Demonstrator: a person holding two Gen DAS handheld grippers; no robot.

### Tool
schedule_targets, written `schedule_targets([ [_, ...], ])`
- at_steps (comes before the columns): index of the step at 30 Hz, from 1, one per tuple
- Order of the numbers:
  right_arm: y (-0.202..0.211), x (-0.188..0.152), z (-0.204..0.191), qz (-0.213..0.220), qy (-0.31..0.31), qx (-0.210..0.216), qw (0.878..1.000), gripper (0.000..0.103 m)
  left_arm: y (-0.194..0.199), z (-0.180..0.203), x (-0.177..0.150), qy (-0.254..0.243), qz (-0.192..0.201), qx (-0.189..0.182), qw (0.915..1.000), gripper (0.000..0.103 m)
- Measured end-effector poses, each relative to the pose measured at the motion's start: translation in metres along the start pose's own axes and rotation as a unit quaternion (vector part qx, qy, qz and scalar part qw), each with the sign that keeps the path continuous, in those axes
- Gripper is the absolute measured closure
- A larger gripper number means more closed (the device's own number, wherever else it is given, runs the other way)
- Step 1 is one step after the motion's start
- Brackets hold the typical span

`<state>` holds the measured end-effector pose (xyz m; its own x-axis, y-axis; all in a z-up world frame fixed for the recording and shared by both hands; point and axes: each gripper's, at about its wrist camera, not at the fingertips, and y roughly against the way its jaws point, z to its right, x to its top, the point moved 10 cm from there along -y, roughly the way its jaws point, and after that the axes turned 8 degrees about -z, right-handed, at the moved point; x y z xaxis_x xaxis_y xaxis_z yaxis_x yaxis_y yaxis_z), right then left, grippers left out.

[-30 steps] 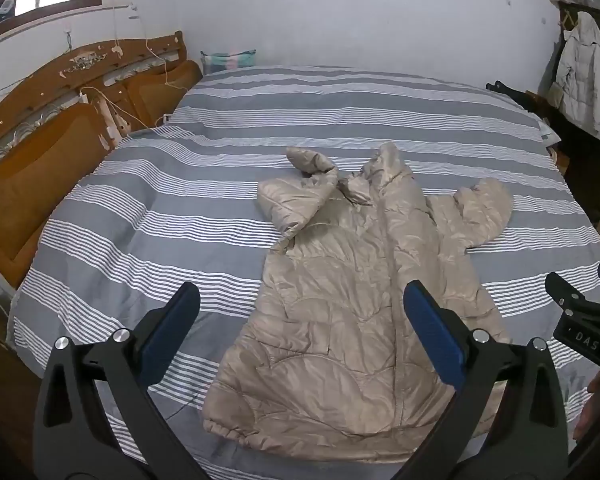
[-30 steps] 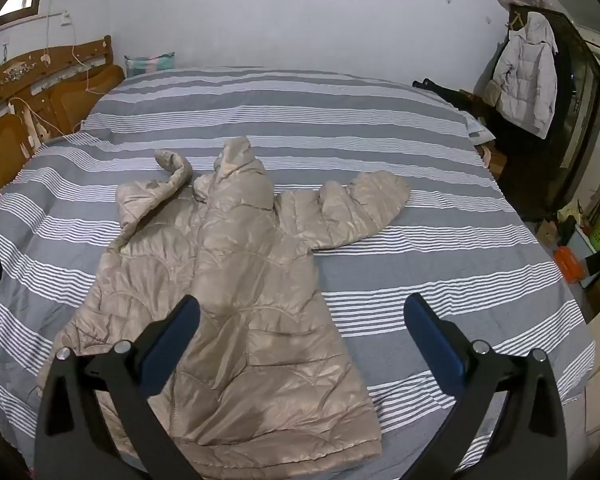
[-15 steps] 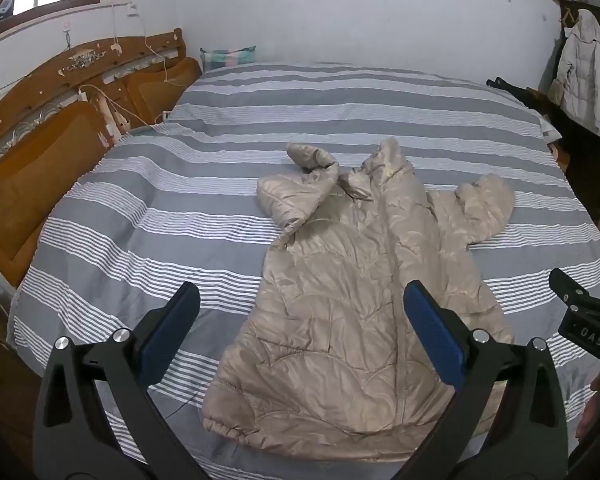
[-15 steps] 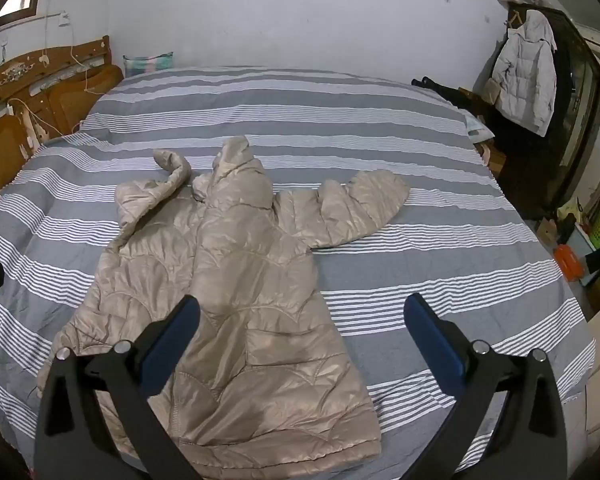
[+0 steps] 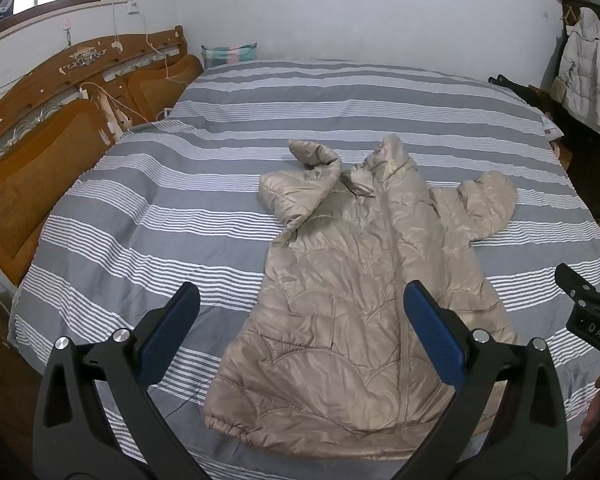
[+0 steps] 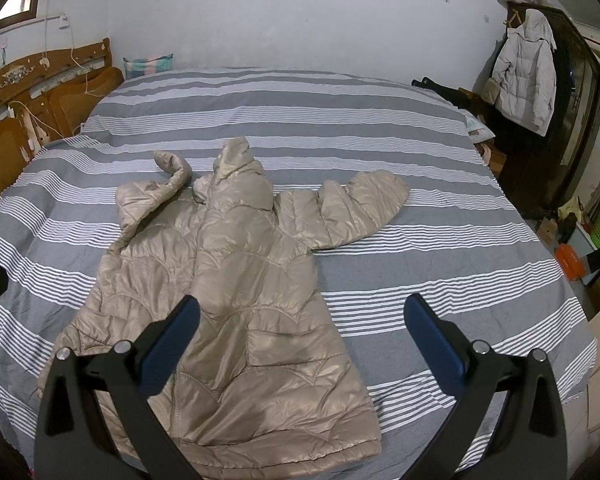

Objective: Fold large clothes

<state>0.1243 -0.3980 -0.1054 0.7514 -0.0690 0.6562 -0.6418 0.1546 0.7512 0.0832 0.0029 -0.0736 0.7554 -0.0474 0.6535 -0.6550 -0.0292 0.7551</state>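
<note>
Coat [image 5: 364, 280] lies flat on the striped bed [image 5: 204, 216], while left gripper [image 5: 300, 320] and right gripper [image 6: 300, 320] hover at 6 o'clock, jaws wide apart, empty.

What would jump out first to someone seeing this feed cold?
The shiny beige puffer coat spread in the middle of the grey striped bed, one sleeve flung out to the right, the other crumpled by the collar. Both grippers, left and right, hang open above its hem. A pale jacket hangs on the dark wardrobe, far right.
</note>
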Motion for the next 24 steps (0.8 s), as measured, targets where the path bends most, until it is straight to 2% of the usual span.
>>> schedule_targets([
  [24,0.0028,0.0008,-0.0025,0.0,-0.003,0.003,1.0,0.001,0.0038,0.0014,-0.0023,-0.002,-0.001,0.003,1.0,0.003],
])
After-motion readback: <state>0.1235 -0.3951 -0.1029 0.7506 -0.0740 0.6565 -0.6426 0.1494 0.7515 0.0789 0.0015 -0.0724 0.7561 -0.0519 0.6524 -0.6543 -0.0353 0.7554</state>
